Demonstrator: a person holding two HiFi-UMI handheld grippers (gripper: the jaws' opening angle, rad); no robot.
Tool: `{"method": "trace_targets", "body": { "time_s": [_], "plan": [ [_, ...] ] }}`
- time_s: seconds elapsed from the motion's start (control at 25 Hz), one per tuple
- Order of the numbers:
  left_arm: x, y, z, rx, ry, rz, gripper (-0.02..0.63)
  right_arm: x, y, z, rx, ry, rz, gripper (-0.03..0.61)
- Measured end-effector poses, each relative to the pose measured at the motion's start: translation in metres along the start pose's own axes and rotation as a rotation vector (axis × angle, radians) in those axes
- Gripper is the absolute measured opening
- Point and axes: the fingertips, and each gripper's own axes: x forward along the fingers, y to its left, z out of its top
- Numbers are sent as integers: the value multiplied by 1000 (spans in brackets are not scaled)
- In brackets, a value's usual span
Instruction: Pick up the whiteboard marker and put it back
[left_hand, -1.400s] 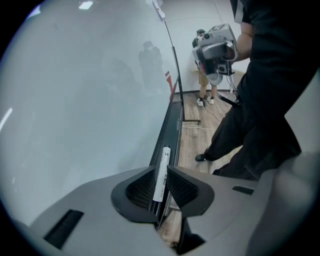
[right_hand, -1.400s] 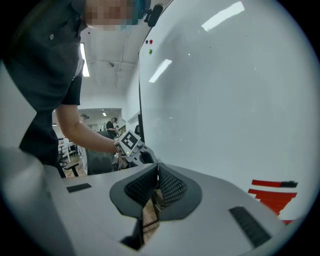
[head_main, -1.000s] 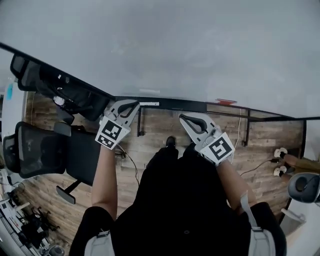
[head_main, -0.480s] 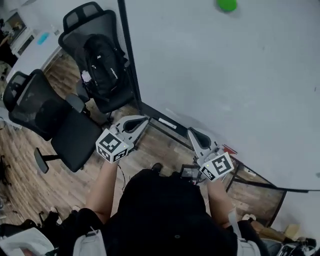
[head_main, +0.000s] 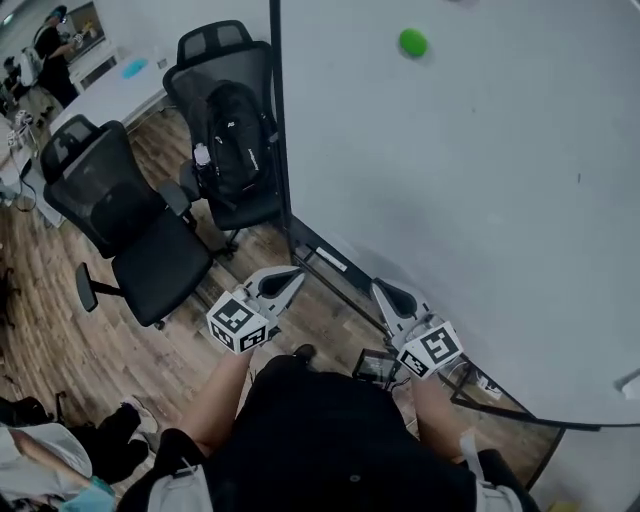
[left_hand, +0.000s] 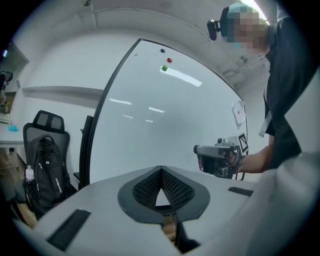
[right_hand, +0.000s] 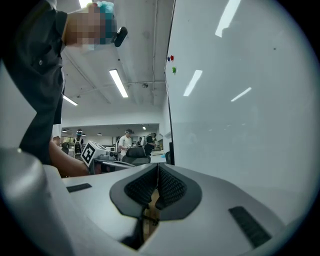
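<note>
I see no whiteboard marker in any view. The whiteboard (head_main: 480, 180) fills the right of the head view, with a green magnet (head_main: 412, 42) near its top. My left gripper (head_main: 288, 282) and right gripper (head_main: 384, 293) are held side by side in front of the board's lower frame (head_main: 330, 257), both shut and empty. In the left gripper view the jaws (left_hand: 161, 174) meet with nothing between them; the right gripper (left_hand: 218, 157) shows to their right before the whiteboard (left_hand: 160, 125). The right gripper (right_hand: 156, 176) view also shows closed jaws beside the whiteboard (right_hand: 240, 125).
Two black office chairs (head_main: 125, 215) stand left of the board; the farther one carries a black backpack (head_main: 236, 140). Wood floor (head_main: 60, 320) lies below. People and desks (right_hand: 127, 145) show far off in the right gripper view. Small magnets (left_hand: 165, 64) sit high on the board.
The head view has swung up from the floor and board frame to take in the whiteboard face and the chairs. Both grippers stay shut and empty, now lower in the picture.
</note>
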Motion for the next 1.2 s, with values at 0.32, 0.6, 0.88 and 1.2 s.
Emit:
{"method": "trace_targets", "body": {
  "time_s": [0.32, 0.6, 0.88, 1.2],
  "plan": [
    [-19, -74, -12, -25, 32, 15, 11, -28, 33, -17, 56, 42, 91, 20],
    [-44, -112, -39, -64, 54, 34, 11, -49, 65, -36, 59, 43, 181, 20],
    [-55, -125, -59, -101, 57, 59, 12, -67, 81, -52, 85, 66, 204, 18],
    [-42, -128, -56, -82, 65, 23, 12, -61, 67, -54, 57, 100, 166, 18]
  ]
}}
